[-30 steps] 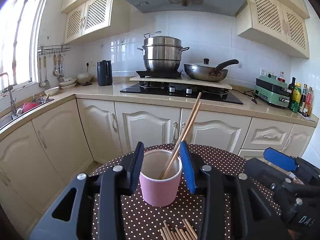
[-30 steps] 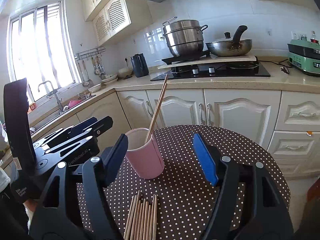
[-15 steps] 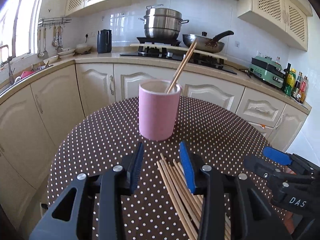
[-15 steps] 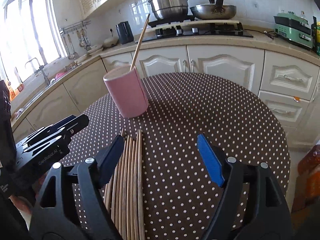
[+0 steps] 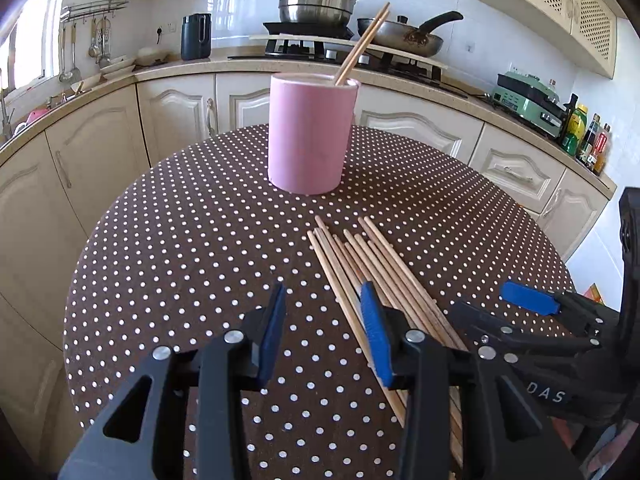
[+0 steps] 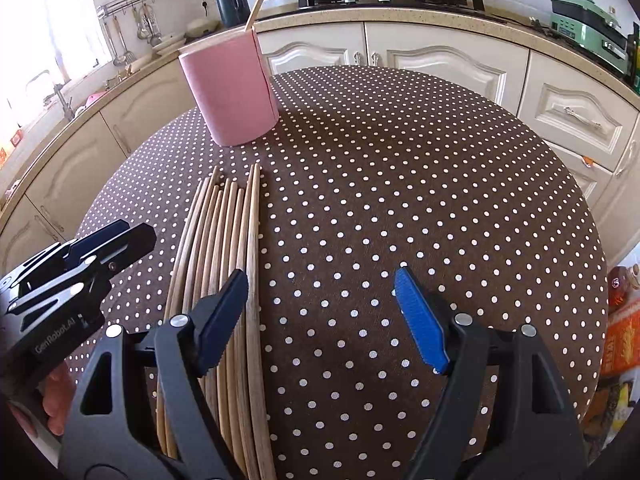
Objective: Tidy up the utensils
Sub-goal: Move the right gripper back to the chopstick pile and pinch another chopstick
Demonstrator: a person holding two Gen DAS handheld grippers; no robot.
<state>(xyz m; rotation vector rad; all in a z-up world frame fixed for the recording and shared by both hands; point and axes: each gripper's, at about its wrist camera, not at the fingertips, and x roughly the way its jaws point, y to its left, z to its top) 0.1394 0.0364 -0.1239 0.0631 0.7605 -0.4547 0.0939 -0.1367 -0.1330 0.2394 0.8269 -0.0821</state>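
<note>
Both claws hung spread and empty: left gripper [image 5: 322, 330], right gripper [image 6: 320, 320], over bare wooden chopsticks [image 6: 224, 248] near the pink cylindrical cup [image 5: 310, 136].

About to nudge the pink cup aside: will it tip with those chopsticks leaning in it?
Probably stable: the pink cup is squat, with a wide flat base on the dotted tablecloth. The two chopsticks in it lean far past its rim, so a high push might tip it. Push low; the cloth may drag.
</note>
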